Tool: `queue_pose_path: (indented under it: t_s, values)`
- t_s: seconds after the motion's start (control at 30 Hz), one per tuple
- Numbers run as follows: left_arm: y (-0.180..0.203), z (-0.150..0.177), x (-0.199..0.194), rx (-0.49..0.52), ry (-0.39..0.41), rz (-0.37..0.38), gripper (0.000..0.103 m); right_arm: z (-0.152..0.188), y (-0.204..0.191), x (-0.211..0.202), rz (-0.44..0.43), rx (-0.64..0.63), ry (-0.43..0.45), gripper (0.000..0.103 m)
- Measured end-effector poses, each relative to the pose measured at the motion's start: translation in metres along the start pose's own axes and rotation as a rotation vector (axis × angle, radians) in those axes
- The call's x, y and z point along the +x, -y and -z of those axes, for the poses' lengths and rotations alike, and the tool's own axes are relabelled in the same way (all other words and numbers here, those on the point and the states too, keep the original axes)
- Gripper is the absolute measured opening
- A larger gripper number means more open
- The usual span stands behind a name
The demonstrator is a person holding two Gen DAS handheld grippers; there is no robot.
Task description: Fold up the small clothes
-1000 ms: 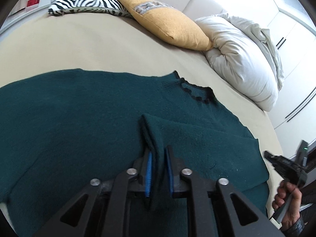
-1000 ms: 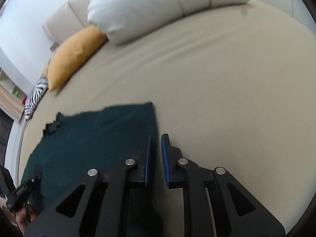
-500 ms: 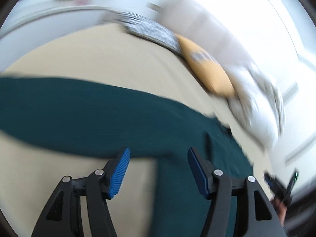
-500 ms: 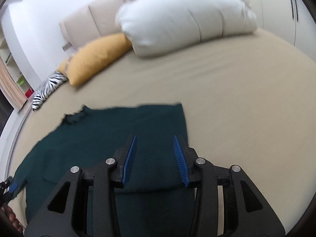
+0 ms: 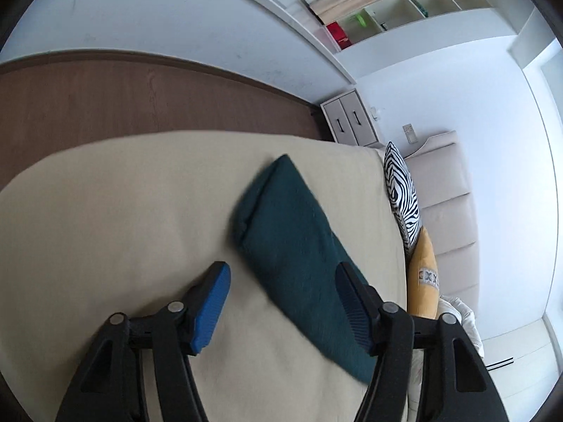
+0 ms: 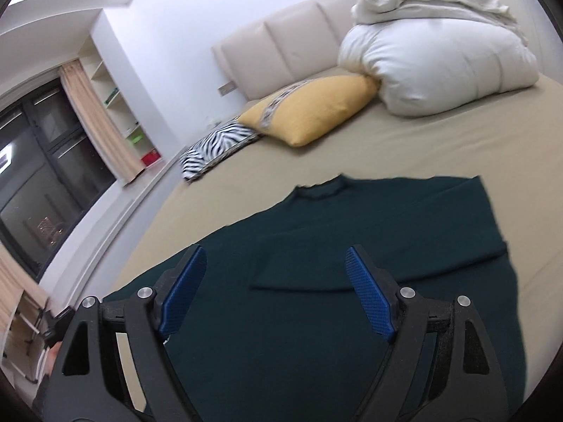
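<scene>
- The left gripper (image 5: 281, 302), black with blue ribbed pads, stood apart with its jaws closing a little; nothing was pinched between them, and the dark green sleeve (image 5: 295, 256) lay on the sheet under the gap, closer to the right-hand pad.
- A second before, those same pads had been clamped on a raised fold of the knit; now that fold was let go and the view had swung toward the bed's far edge.
- The right gripper (image 6: 278, 295) was widening, its jaws far apart above the dark green knitted sweater (image 6: 316, 316) and gripping nothing; earlier they had been nearly together at the garment's edge.
- The sweater lay flat on the beige bed sheet (image 6: 422, 147), one sleeve folded across the chest, neckline toward the pillows.
- Beyond it lay a mustard-yellow cushion (image 6: 316, 112), a zebra-striped pillow (image 6: 218, 144) and a rolled white duvet (image 6: 440, 66).
- Farthest off, the white open wall shelf (image 5: 394, 14) held a red box (image 5: 336, 33) and a bright green item (image 5: 360, 19) in separate compartments; other contents were too small to tell.
</scene>
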State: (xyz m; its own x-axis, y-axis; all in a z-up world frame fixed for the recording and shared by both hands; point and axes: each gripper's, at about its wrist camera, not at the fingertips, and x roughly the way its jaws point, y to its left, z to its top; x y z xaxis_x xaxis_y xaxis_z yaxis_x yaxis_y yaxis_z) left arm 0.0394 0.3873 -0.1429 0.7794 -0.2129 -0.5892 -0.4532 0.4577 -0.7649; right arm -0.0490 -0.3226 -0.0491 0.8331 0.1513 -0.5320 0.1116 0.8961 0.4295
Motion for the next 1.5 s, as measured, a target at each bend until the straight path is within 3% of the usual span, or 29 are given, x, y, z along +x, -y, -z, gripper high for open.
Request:
queue_pose_path:
  t_s: [0.03,0.07,0.1,0.17,0.3,0.4,0.5,0.63,0.7,0.77,0.87,0.9,0.93,1.0,1.03,1.1,1.27,1.33,1.37,1.4,1.5]
  values:
    - [0.0,-0.004,0.005,-0.001,-0.002,0.01,0.053,0.003,-0.005,0.0,-0.012,-0.002,-0.007,0.081]
    - [-0.002,-0.008,0.011,-0.019,-0.017,0.015,0.038,0.004,-0.008,0.002,-0.022,0.0,-0.018,0.081]
    - [-0.005,-0.012,0.017,-0.047,-0.034,0.025,0.015,0.008,-0.012,0.002,-0.03,0.005,-0.028,0.081]
    - [-0.004,-0.017,0.022,-0.078,-0.046,0.036,0.007,0.015,-0.018,-0.002,-0.041,0.021,-0.042,0.081]
    - [0.045,-0.007,0.009,0.086,-0.027,0.072,0.007,0.023,-0.005,-0.012,-0.038,0.027,-0.061,0.08]
    - [0.105,0.03,0.002,0.274,-0.048,0.119,0.007,0.03,0.017,-0.012,-0.04,0.074,-0.081,0.08]
    - [0.171,0.092,0.006,0.509,-0.108,0.164,0.007,0.035,0.038,-0.011,-0.041,0.112,-0.098,0.08]
    - [0.233,0.203,0.027,0.793,-0.209,0.202,0.007,0.046,0.062,-0.009,-0.032,0.16,-0.118,0.079]
    - [0.242,0.259,0.048,0.86,-0.298,0.216,0.008,0.05,0.074,-0.006,-0.027,0.188,-0.132,0.079]
    - [0.238,0.305,0.063,0.933,-0.353,0.184,0.008,0.055,0.087,0.0,-0.029,0.22,-0.16,0.079]
    - [0.222,0.353,0.1,0.995,-0.505,0.071,0.026,0.065,0.104,0.015,-0.025,0.274,-0.229,0.08]
    - [0.22,0.358,0.103,0.989,-0.522,0.055,0.026,0.067,0.109,0.021,-0.032,0.3,-0.249,0.08]
    - [0.215,0.356,0.096,0.986,-0.511,0.071,0.027,0.068,0.112,0.026,-0.037,0.315,-0.261,0.08]
    - [0.213,0.346,0.077,0.978,-0.506,0.1,0.059,0.069,0.112,0.036,-0.056,0.327,-0.27,0.08]
    - [0.211,0.337,0.066,0.97,-0.494,0.133,0.063,0.069,0.11,0.041,-0.061,0.323,-0.279,0.08]
    - [0.21,0.316,0.045,0.967,-0.449,0.184,0.065,0.066,0.098,0.056,-0.092,0.296,-0.298,0.08]
    - [0.197,0.249,0.023,0.868,-0.351,0.179,0.065,0.067,0.065,0.107,-0.087,0.246,-0.398,0.079]
    - [0.191,0.232,0.027,0.839,-0.327,0.154,0.065,0.07,0.052,0.126,-0.063,0.216,-0.433,0.068]
    - [0.186,0.222,0.029,0.818,-0.323,0.143,0.065,0.07,0.044,0.133,-0.038,0.175,-0.439,0.057]
    - [0.184,0.215,0.031,0.803,-0.319,0.134,0.065,0.07,0.037,0.136,-0.013,0.134,-0.441,0.038]
    - [0.181,0.198,0.05,0.777,-0.305,0.099,0.065,0.068,0.02,0.143,0.044,0.036,-0.462,0.007]
